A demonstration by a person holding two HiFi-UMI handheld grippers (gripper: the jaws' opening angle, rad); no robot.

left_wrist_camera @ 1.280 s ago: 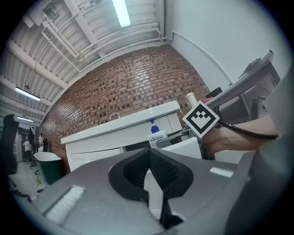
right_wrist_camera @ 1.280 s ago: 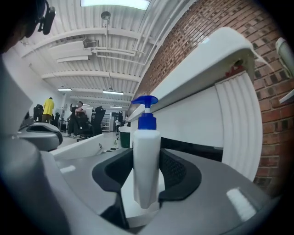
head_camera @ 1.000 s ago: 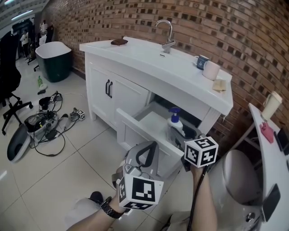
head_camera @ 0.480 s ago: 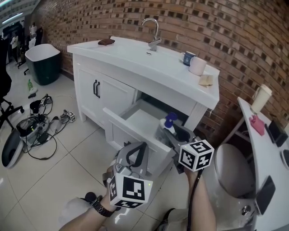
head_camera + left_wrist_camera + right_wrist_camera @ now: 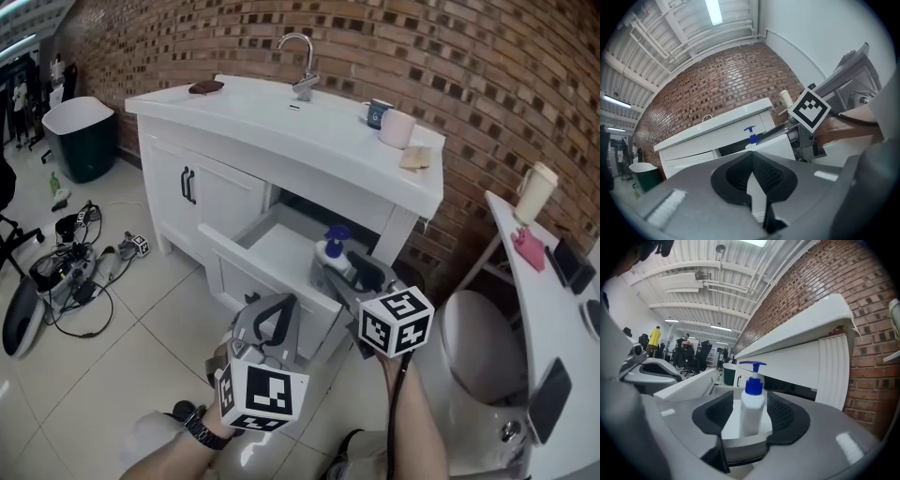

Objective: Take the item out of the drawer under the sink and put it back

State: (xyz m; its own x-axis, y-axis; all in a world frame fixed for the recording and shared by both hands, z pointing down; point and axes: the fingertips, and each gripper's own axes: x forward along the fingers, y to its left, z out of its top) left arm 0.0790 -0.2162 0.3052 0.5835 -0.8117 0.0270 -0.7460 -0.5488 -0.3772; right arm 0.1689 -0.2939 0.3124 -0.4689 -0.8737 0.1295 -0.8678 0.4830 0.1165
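Observation:
The drawer under the white sink cabinet stands pulled out. A white pump bottle with a blue top stands upright at the drawer's right end. My right gripper is open, its jaws on either side of the bottle; I see narrow gaps beside both pads. My left gripper hangs in front of the drawer face, shut with nothing in it. Its view shows the pads meeting at the tip, with the bottle and the right gripper's marker cube beyond.
A faucet, two mugs and a small dark object sit on the sink top. A toilet stands at the right, below a white counter with a cup. Cables and gear lie on the tiled floor at the left, near a dark bin.
The right gripper has come forward to the bottle, so its jaws now flank it. The left gripper stays shut in front of the drawer. The view has shifted a little.

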